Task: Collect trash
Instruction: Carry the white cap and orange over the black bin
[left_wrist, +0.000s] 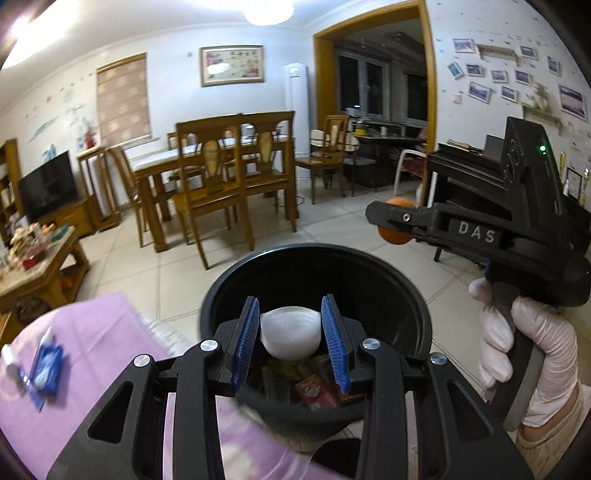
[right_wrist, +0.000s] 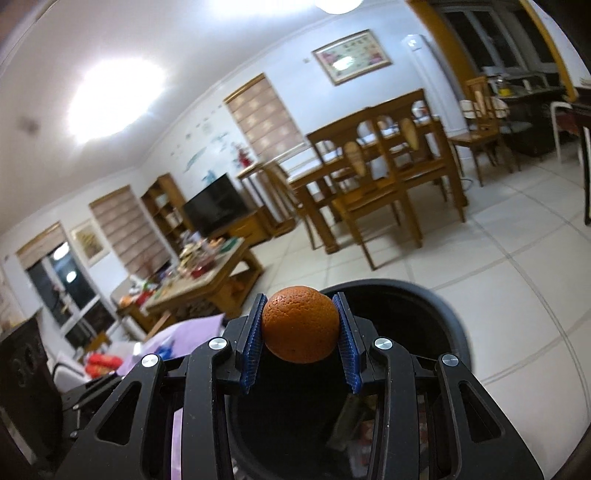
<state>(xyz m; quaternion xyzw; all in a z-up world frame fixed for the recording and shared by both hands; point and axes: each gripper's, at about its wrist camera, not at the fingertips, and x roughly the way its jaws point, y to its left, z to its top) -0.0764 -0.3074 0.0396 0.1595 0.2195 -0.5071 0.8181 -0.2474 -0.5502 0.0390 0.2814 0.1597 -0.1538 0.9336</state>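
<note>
My left gripper (left_wrist: 290, 338) clamps a white cup (left_wrist: 290, 334) over the black bin (left_wrist: 406, 295); right gripper (right_wrist: 301, 325) pinches an orange (right_wrist: 301, 324) near the rim, so an early release could bounce it onto the floor.

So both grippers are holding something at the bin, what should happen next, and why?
Probably open the left gripper: its white cup already hangs over the open bin, with trash inside. The right gripper, clamping the orange, sits at the rim and could follow.
</note>
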